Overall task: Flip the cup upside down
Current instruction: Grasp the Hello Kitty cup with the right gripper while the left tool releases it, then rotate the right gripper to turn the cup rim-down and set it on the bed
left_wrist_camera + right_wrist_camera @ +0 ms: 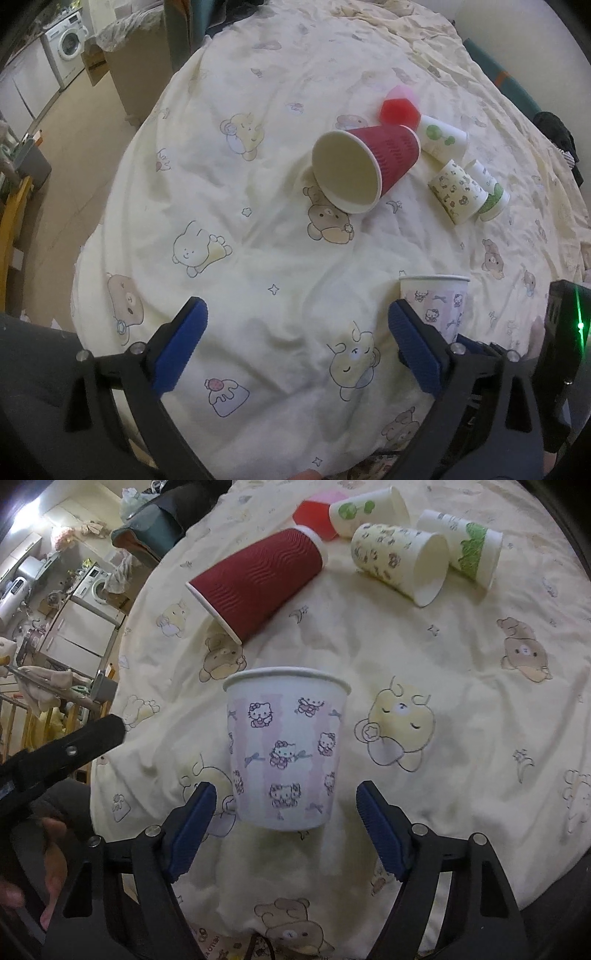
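while the hello kitty cup (286, 749) stands upright on the bed (461, 657), mouth up, the right claw (286, 830) is released, with its two blue pads on either side of the cup's lower part and a small gap at each side. the pads (194, 830) do not touch the cup. the left claw (297, 339) is released too and grasps nothing; it hovers over the sheet just to the left of this cup, which shows in its view beside the right pad (434, 306). behind the hello kitty cup lies a red ribbed cup (258, 587) on its side, mouth turned to the left. further behind and to the right lie three more paper cups on their sides: one with animal prints (400, 561), one with a green band (469, 548), one with green circles (369, 511). a small red thing (314, 517) lies among them.
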A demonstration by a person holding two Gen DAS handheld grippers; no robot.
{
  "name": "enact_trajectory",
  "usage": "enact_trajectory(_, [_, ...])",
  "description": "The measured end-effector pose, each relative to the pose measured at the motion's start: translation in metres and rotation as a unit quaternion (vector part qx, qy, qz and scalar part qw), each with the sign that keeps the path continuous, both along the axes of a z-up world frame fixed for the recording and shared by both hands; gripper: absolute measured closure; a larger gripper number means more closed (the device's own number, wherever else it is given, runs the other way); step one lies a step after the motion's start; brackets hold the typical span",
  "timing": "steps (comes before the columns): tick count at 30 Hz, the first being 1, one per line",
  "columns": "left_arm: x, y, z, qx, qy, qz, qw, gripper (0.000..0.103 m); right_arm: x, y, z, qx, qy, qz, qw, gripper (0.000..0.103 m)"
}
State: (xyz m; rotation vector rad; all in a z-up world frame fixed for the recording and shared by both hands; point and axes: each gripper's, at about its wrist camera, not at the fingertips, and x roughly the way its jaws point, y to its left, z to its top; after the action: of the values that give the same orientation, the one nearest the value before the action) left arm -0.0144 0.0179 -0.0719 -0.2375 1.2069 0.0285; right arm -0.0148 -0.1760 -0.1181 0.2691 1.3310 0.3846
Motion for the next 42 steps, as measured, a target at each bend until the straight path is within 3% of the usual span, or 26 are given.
enact_trajectory(3, [0.001, -0.001, -0.001, -0.008, 0.002, -0.007, 0.9999, 0.006, -0.001, 0.002, 0.0, -0.005, -0.004, 0.013, 1.0, 0.044])
enact_trajectory(6, [0.002, -0.002, -0.003, -0.046, 0.009, -0.013, 0.9988, 0.006, -0.003, -0.001, 0.008, -0.009, -0.013, 0.019, 1.0, 0.044])
enact_trajectory(12, [0.0, -0.017, 0.006, -0.064, -0.014, -0.045, 0.9968, 0.006, -0.017, -0.011, 0.037, -0.011, -0.041, 0.043, 0.998, 0.044])
enact_trajectory(18, [-0.003, -0.038, 0.015, -0.115, -0.024, -0.099, 0.9881, 0.006, -0.028, -0.012, 0.046, -0.012, -0.05, 0.068, 0.996, 0.044])
enact_trajectory(28, [0.001, -0.034, 0.011, -0.095, -0.02, -0.085, 0.9917, 0.006, -0.038, -0.001, 0.058, -0.015, -0.073, 0.102, 0.992, 0.045])
enact_trajectory(36, [0.003, -0.031, 0.01, -0.09, -0.019, -0.08, 0.9926, 0.006, -0.051, -0.009, 0.091, -0.033, -0.141, 0.112, 0.983, 0.046])
enact_trajectory(42, [0.003, -0.034, 0.006, -0.092, -0.008, -0.088, 0.9918, 0.006, -0.051, -0.02, 0.114, -0.013, -0.185, 0.096, 0.978, 0.047])
